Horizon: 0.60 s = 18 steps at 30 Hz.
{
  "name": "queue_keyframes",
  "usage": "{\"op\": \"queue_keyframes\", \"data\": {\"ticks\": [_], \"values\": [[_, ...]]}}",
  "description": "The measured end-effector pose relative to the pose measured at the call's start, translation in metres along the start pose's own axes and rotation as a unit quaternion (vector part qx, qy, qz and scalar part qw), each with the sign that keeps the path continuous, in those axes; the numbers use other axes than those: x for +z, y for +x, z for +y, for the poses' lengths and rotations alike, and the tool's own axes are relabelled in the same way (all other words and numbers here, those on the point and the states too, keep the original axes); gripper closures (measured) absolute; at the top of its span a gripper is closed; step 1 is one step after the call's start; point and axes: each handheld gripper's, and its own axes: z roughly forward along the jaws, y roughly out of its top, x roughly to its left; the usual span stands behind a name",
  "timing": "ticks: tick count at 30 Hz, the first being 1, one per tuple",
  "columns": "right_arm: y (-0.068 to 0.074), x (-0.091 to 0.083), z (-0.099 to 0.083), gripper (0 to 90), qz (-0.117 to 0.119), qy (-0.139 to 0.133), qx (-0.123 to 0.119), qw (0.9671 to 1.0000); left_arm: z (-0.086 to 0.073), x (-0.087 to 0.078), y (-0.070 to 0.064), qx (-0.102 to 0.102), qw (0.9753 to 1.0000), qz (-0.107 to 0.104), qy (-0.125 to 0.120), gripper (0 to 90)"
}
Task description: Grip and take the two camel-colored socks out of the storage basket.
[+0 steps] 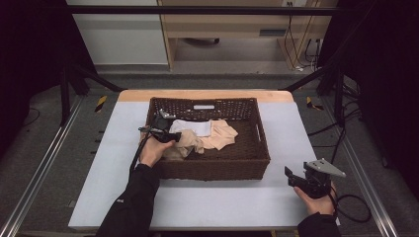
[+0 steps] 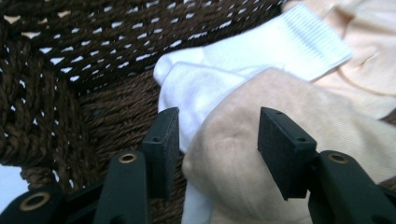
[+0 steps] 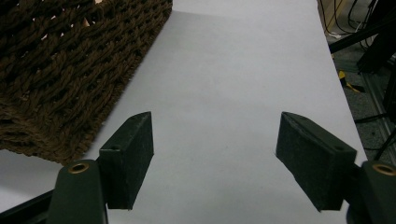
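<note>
Seemingly light and limp, the beige sock (image 2: 261, 154) lying in the wicker basket (image 1: 257, 163) should bunch easily, so the left gripper (image 2: 218, 140), jaws open astride its rounded end, can pinch there.

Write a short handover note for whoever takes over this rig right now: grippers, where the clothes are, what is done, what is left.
Left gripper: open, inside the brown woven basket, jaws either side of a fold of the beige sock, not yet closed on it.
Right gripper: open, holding nothing, over the bare white table right of the basket.
White sock lies beside and partly under the beige one; a peach cloth lies next to them.
Done: nothing lifted out of the basket.
Left: probably close on the beige sock and lift it.
</note>
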Motion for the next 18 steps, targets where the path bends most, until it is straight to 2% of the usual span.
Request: {"op": "queue_keyframes", "data": {"ticks": [3, 6, 12, 15, 18], "values": [[0.0002, -0.0004, 0.0, 28.2, 0.0, 0.001, 0.001, 1.0, -0.0008, 0.0029, 0.0004, -0.006, 0.9999, 0.002, 0.014, 51.2], [0.0005, -0.0004, 0.0, 28.8, 0.001, 0.001, 0.001, 1.0, -0.0012, 0.004, 0.0004, -0.011, 0.9997, -0.002, 0.023, 57.0], [0.0003, -0.0005, 0.0, 29.8, 0.001, 0.001, 0.0, 1.0, -0.0002, 0.0016, -0.0013, -0.021, 0.9989, -0.005, 0.041, 77.6], [0.0002, -0.001, 0.0002, 30.1, 0.002, -0.001, -0.001, 1.0, 0.0005, -0.0004, -0.0015, -0.025, 0.9988, -0.007, 0.041, 84.5], [0.0002, -0.0014, 0.0002, 30.1, 0.003, 0.0, 0.001, 1.0, 0.0016, -0.0044, -0.0017, -0.031, 0.9991, -0.012, 0.027, 85.8]]}}
